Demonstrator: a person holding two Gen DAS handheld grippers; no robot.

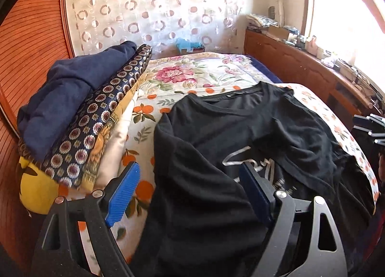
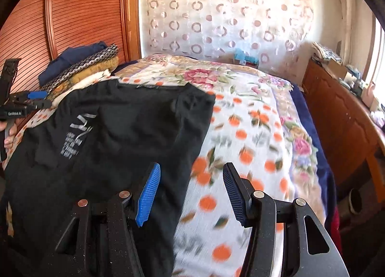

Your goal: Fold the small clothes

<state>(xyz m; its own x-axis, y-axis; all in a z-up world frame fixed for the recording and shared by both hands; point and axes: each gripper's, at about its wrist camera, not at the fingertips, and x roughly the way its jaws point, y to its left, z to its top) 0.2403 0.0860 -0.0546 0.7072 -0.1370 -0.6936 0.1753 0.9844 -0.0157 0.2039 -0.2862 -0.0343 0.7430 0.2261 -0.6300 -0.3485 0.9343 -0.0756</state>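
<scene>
- Sunlit bedroom in the left wrist view: a bed (image 1: pixel 240 77) under a floral and orange-print cover fills the middle, a circle-patterned curtain (image 1: pixel 154 7) hangs behind it, and a stack of folded clothes (image 1: pixel 79 108) sits at the left of the frame.
- Lower centre of this view holds the black T-shirt (image 1: pixel 216 137), lying rumpled on the bed with its collar toward the top of the frame and a pale print showing at centre.
- At the bottom edge the left claw (image 1: pixel 190 192) is spread wide and grips nothing; the shirt's near fold lies between and beneath its 2 blue pads (image 1: pixel 124 192), and I cannot tell whether cloth brushes them.
- By its look the shirt is light, soft and limp: it should bunch and sag rather than hold a line, so a hem corner, sleeve edge or shoulder seam looks the best place to pinch, through both layers.
- Across the right wrist view the same bed runs up the middle, with wood cabinets (image 2: pixel 341 118) at the right.
- Left half of this frame is covered by the shirt, print near the left edge, its right edge running down to the bottom centre.
- Bottom centre, the right claw (image 2: pixel 191 192) stands parted and empty; its left pad overlaps the shirt's edge, its right pad sits over bare bedcover.
- Far left, the other claw shows small beside a hand.
</scene>
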